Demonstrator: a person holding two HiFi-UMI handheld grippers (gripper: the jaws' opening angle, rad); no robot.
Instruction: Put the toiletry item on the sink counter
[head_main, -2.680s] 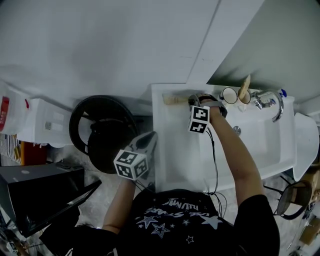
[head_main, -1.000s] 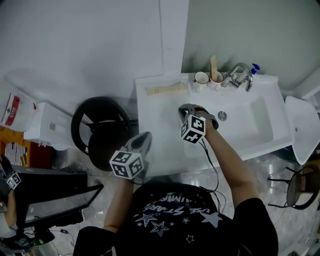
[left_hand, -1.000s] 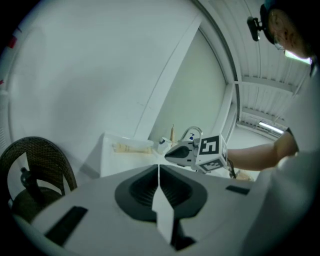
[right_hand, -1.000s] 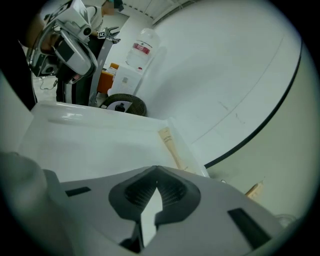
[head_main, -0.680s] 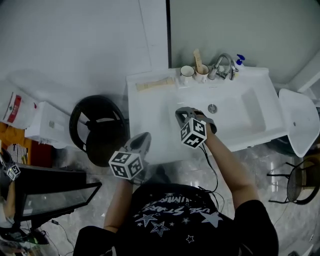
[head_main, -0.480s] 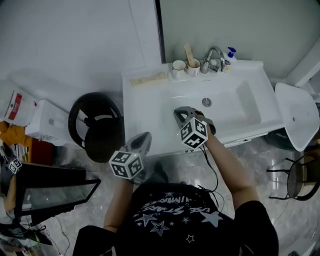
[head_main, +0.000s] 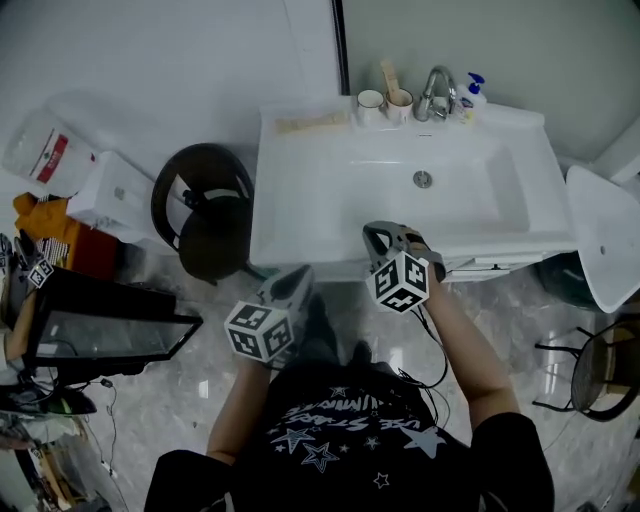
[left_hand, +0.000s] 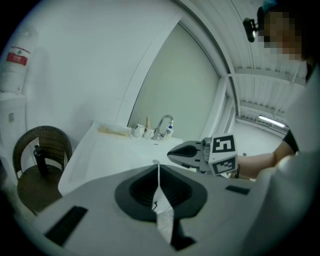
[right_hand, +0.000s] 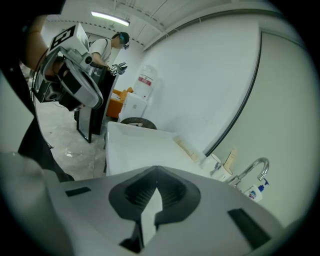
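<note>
The toiletry item, a flat beige tube, lies on the back left of the white sink counter, beside the cups. It also shows in the left gripper view and the right gripper view. My right gripper hangs shut and empty over the sink's front edge, well short of the item. My left gripper is shut and empty too, lower left, off the sink over the floor. Each gripper view shows closed jaws, left and right, with nothing between them.
Two cups, a faucet and a soap bottle line the back of the sink. A dark wicker chair stands left of it. A white seat is at right, a black screen at lower left.
My right gripper has drawn back from the counter's back edge, across the basin, to the sink's front edge. The beige item stays behind on the counter. The left gripper has barely moved.
</note>
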